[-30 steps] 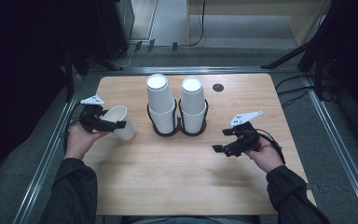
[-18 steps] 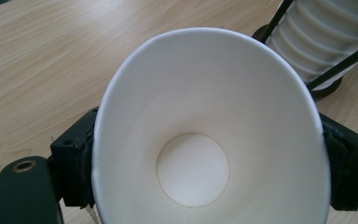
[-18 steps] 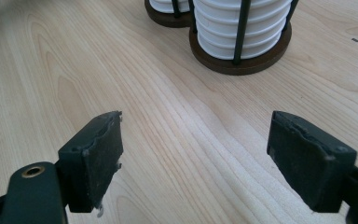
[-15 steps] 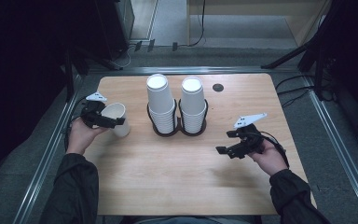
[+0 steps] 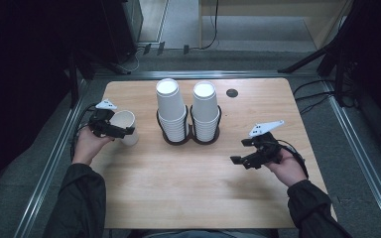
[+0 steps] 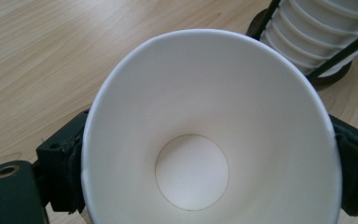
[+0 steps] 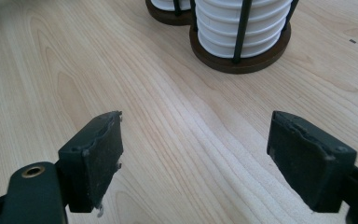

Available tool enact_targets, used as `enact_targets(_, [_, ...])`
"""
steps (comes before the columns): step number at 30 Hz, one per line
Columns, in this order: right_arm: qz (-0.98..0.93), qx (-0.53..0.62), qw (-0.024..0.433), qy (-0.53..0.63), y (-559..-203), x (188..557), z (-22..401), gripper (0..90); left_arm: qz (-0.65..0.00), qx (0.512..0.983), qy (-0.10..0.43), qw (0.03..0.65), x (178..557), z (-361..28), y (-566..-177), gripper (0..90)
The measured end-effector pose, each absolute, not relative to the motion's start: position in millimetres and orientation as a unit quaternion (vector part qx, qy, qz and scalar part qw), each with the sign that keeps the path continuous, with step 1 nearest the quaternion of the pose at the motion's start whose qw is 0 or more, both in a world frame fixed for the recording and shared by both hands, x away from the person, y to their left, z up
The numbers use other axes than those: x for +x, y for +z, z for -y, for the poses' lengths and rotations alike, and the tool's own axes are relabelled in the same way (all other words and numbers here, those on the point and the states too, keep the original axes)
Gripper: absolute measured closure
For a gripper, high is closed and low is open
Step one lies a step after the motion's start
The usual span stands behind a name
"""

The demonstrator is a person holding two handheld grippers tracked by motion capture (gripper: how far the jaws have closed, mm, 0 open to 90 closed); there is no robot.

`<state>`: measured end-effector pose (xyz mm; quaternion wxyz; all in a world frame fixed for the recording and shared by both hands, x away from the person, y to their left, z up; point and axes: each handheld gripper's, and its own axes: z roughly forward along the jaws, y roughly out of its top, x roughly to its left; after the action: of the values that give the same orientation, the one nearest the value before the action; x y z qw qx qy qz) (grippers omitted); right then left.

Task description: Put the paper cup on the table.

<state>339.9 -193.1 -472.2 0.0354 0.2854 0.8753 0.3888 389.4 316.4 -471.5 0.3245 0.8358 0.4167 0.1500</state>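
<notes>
A white paper cup [image 5: 127, 122] stands mouth-up at the table's left, its open inside facing the left gripper view [image 6: 191, 116]. My left gripper [image 5: 123, 132] has its jaws either side of the cup, with the pads [image 6: 67, 170] against its wall. The jaws have just been opening, with the cup still between them. My right gripper [image 5: 238, 161] hovers open over bare wood on the right, with nothing between its fingers [image 7: 95, 158]. Two stacks of white cups [image 5: 171, 106] [image 5: 205, 105] stand in a dark wire holder [image 5: 191, 140] at the centre.
The holder's round wooden bases and the stacks rise ahead of my right gripper [image 7: 242, 28]. They sit to the upper right in the left gripper view [image 6: 317, 32]. A small dark hole [image 5: 232, 92] marks the wooden table [image 5: 188, 193] at the back right.
The cup in my left gripper has tipped from a slanted pose to more upright and settled near the table. The right gripper has kept still.
</notes>
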Motion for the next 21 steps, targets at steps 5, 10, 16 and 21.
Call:
enact_targets(5, [-0.875,0.285,0.036,0.390,-472,340,194,18.5,-0.413,0.837,0.140,0.329,390,-315,-473,5.7])
enact_targets(10, [-0.874,0.287,0.040,0.389,-472,340,194,18.5,-0.421,0.835,0.134,0.328,391,-314,-472,1.8])
enact_targets(16, [-0.875,0.288,0.039,0.387,-472,340,195,18.4,-0.422,0.833,0.135,0.331,390,-313,-468,1.0])
enact_targets(21, [-0.877,0.285,0.039,0.386,-472,340,194,18.4,-0.428,0.833,0.130,0.326,389,-311,-461,1.0])
